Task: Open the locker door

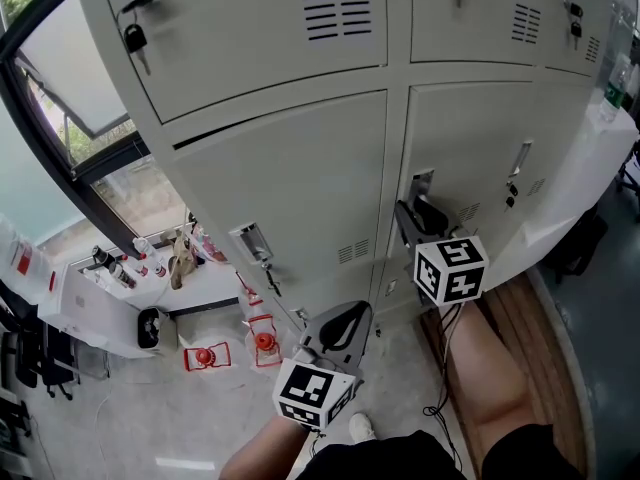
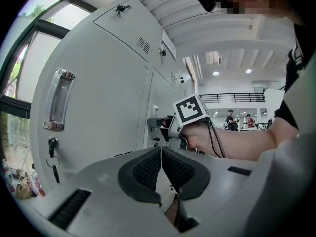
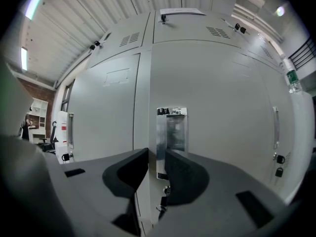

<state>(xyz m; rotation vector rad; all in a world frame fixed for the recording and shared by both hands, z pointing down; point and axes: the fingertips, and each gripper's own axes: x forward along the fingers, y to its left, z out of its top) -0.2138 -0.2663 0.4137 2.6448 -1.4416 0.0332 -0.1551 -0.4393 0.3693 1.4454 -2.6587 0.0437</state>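
Observation:
The grey locker door (image 1: 480, 148) (image 3: 227, 107) is closed, with a shiny recessed handle (image 1: 421, 182) (image 3: 173, 130) near its left edge. My right gripper (image 1: 414, 216) (image 3: 157, 158) is up against that handle. Its jaws stand narrowly apart around the handle's left edge and the strip of door beside it, and I see no pad pressing. My left gripper (image 1: 343, 326) (image 2: 161, 154) hangs lower, off the lockers, shut with nothing between its pads. In the left gripper view the right gripper's marker cube (image 2: 191, 109) shows at the door.
The neighbouring lower door has a handle with a key (image 1: 255, 246) (image 2: 53, 149). A padlock (image 1: 134, 38) hangs on the upper left door. Red items (image 1: 263, 345) lie on the floor by a white shelf with bottles (image 1: 120, 273). A wooden bench (image 1: 525, 313) stands at the right.

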